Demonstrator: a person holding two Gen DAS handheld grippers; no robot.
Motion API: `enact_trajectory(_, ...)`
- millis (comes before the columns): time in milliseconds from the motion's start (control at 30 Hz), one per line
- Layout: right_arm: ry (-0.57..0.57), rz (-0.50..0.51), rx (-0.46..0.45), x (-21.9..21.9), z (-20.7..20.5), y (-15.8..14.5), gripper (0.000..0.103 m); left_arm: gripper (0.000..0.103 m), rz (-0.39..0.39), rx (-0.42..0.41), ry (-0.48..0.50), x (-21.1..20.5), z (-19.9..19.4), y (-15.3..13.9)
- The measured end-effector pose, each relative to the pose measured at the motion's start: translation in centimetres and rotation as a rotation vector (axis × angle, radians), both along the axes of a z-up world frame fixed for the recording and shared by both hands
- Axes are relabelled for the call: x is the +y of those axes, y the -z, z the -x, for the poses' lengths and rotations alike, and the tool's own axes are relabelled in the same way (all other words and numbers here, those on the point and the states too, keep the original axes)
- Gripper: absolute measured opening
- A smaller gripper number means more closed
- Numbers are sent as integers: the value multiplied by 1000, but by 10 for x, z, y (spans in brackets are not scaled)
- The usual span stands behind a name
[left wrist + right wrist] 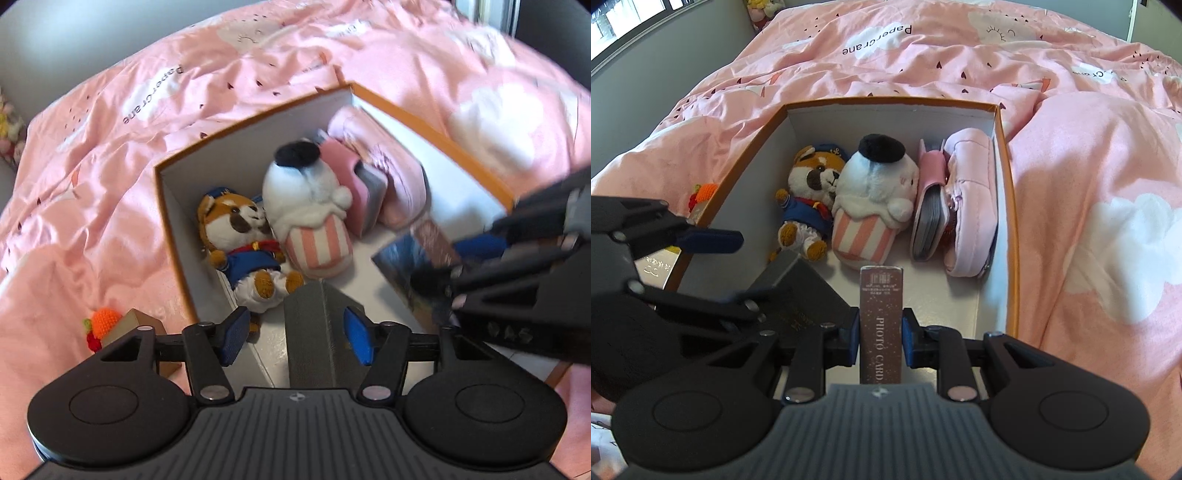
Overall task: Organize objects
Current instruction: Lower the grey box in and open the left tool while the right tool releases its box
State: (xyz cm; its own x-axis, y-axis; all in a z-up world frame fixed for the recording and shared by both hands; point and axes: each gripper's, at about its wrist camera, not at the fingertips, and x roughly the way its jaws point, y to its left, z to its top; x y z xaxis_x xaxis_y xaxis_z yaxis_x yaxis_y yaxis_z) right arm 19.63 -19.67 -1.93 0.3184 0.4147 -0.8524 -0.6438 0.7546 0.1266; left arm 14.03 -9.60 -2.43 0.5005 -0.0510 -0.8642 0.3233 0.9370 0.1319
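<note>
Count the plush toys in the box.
2. The dog plush lies by the box's left wall; the white plush in a striped cup lies right of it, touching. Others may be hidden beneath the grippers.

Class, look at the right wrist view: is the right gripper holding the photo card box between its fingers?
Yes. The right gripper has both blue pads pressed against the sides of the photo card box, held above the orange-rimmed box.
</note>
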Motion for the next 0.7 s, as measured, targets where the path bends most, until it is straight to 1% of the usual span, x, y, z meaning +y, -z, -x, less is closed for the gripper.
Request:
enact_trajectory(67, 4, -3, 15, 1, 0, 2, 24, 68, 62, -18, -7, 10, -1, -10)
enact_trajectory(133, 10, -11, 34, 2, -1, 4, 24, 68, 101, -38, -19, 20, -1, -21)
enact_trajectory(233, 9, -12, 38, 7, 1, 6, 24, 68, 156, -57, -59, 36, -4, -35)
enact_trajectory(333, 9, -20, 52, 13, 3, 8, 24, 67, 211, -58, -57, 47, -5, -42)
enact_trajectory(467, 21, -7, 68, 20, 4, 11, 24, 67, 227, -85, -90, 58, -2, -46)
enact_trajectory(600, 40, -8, 100, 24, 4, 17, 24, 67, 240, -75, -125, 75, 2, -44)
enact_trajectory(700, 71, -26, 123, 27, 4, 20, 24, 67, 269, -68, -163, 90, 5, -42)
